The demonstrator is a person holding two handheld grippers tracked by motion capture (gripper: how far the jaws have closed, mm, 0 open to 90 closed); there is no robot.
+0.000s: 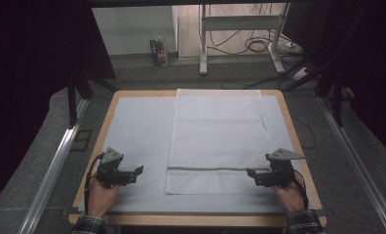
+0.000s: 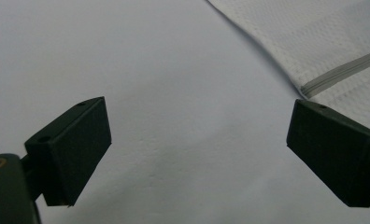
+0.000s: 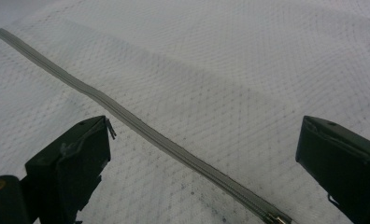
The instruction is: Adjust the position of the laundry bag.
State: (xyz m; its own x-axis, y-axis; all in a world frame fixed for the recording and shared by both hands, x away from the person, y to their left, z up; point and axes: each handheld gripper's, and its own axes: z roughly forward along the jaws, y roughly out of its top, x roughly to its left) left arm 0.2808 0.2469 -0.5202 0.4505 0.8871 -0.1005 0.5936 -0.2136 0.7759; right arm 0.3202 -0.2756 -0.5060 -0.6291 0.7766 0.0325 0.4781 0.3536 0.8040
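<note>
Mesh bag (image 1: 219,139) — flat on mat (image 1: 137,131)

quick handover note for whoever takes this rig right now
Left gripper: open, holds nothing, over the bare table cover left of the mesh bag.
Right gripper: open, holds nothing, at the bag's right edge, level with the zipper.
Bag lies flat on the table, zipper near the person, its pull by the right gripper.
Done: nothing visibly handled.
Left: probably grip the bag and work the zipper.
</note>
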